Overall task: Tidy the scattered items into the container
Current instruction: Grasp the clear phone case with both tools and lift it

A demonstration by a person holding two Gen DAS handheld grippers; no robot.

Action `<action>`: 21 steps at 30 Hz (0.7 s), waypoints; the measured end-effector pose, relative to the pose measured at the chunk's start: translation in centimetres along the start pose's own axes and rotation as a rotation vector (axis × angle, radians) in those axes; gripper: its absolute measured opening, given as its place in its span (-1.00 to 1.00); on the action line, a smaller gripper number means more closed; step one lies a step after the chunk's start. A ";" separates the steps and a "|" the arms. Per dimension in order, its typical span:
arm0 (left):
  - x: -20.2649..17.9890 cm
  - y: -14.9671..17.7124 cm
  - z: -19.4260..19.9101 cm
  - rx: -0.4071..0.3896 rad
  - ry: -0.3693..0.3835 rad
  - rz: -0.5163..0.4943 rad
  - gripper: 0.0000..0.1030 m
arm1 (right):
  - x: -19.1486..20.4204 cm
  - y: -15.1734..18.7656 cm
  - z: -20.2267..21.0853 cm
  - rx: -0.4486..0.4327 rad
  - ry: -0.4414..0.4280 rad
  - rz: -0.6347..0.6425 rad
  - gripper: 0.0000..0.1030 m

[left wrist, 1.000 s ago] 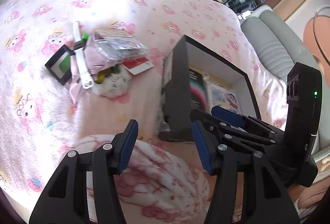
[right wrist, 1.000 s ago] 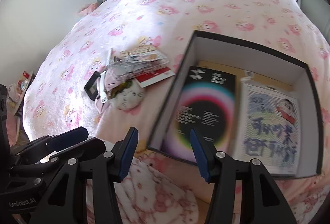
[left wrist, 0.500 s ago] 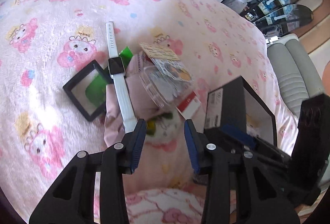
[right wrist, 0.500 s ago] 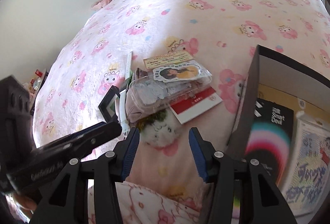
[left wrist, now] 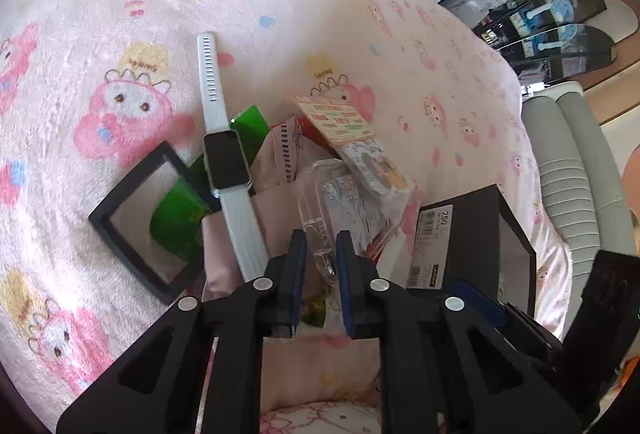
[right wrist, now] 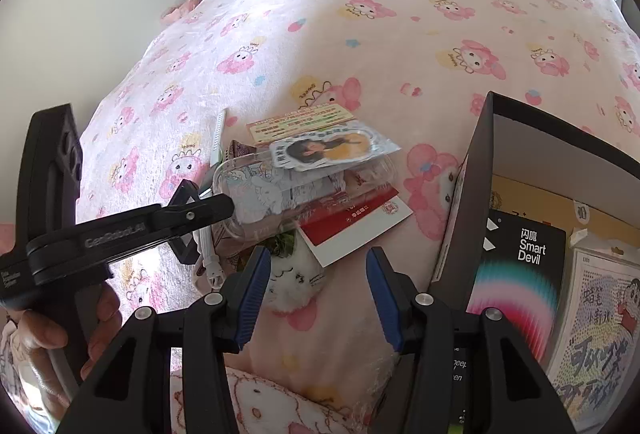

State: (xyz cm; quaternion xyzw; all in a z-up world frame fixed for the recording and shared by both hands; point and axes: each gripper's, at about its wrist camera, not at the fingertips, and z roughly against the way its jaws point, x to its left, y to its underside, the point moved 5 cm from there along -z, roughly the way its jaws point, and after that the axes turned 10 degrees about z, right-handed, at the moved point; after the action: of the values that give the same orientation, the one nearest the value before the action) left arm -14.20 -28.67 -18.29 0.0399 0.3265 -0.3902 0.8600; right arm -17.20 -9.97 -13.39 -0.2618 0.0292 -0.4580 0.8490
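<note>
left hand-held gripper (left wrist: 318, 266) closing on clear case (left wrist: 320, 234) edge – easiest grab | right hand-held gripper (right wrist: 314, 290) wide, empty – waiting by box (right wrist: 468, 194)

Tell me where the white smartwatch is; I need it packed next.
In the left wrist view the white smartwatch lies left of centre, draped across the black frame and pink pouch.

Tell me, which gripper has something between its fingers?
The left gripper: its closing jaws have the clear case's edge between them. The right gripper stands open, nothing between.
</note>
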 end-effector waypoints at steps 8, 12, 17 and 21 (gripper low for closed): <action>6.3 3.8 5.9 -0.060 -0.012 0.080 -0.83 | 2.3 0.6 -0.2 0.014 -0.017 0.049 -0.09; 10.7 4.7 5.8 -0.047 -0.084 0.153 -0.83 | 3.7 0.8 -2.2 0.052 -0.028 0.043 -0.09; 12.6 5.2 4.9 -0.027 -0.033 0.202 -0.68 | 4.1 0.3 -4.2 0.079 0.023 0.080 -0.03; 11.5 5.1 3.3 -0.015 0.014 0.177 -0.42 | 3.0 -0.8 -4.4 0.044 0.078 0.065 0.08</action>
State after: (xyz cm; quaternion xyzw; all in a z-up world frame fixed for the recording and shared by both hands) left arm -3.38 -33.63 -23.43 0.0649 0.3304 -0.3099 0.8892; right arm -17.38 -14.54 -16.20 -0.2241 0.0606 -0.4404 0.8673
